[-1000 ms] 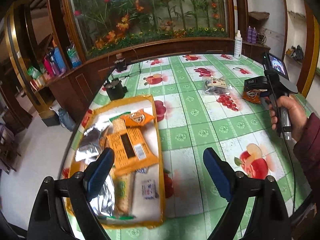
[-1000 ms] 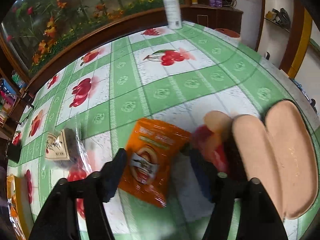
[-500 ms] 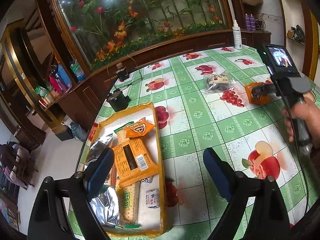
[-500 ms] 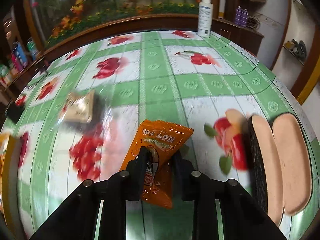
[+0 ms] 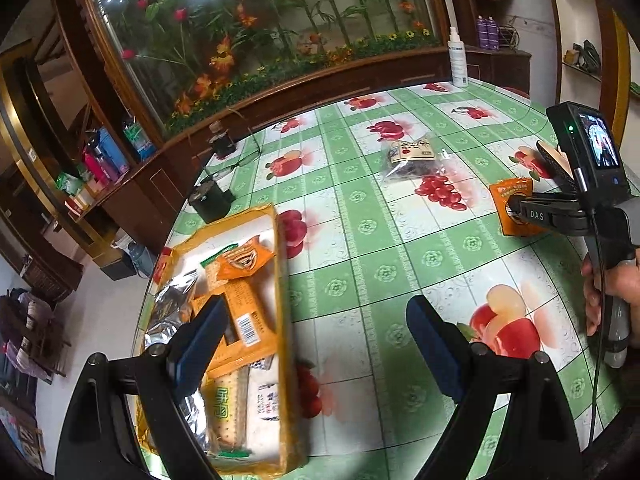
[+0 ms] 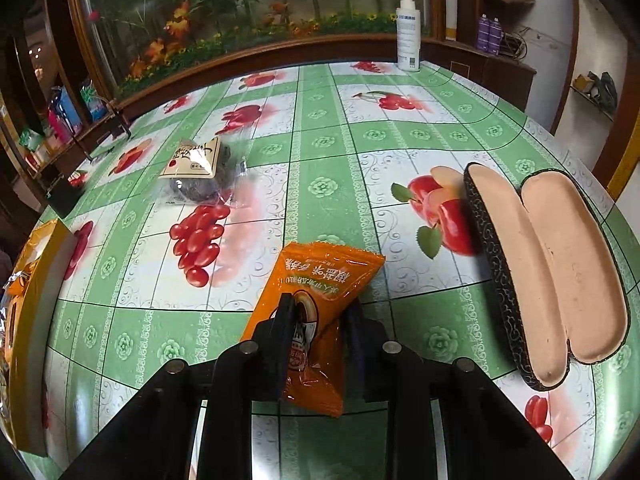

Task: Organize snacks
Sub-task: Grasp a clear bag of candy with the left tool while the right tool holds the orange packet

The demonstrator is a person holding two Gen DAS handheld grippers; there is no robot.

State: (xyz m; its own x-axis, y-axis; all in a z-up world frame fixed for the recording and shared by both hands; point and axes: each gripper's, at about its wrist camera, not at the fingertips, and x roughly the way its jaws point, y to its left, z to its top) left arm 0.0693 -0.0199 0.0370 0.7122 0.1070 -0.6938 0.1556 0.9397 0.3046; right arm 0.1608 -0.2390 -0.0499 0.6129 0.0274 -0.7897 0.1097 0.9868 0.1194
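- Your right gripper (image 6: 318, 316) has its jaws pinched on the orange snack packet (image 6: 316, 312), which sits on the desk.
- Only your left view shows the yellow tray (image 5: 282, 280) of snacks beneath the left gripper (image 5: 316, 344), whose jaws stand wide and empty.

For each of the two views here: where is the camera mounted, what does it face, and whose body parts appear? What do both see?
Left wrist: on the left gripper, jaws open, facing the yellow tray; a hand shows.
Right wrist: on the right gripper, jaws shut on the orange packet, beside the glasses case; no body shows.
Shared: orange packet, clear bag, tray, spray bottle.
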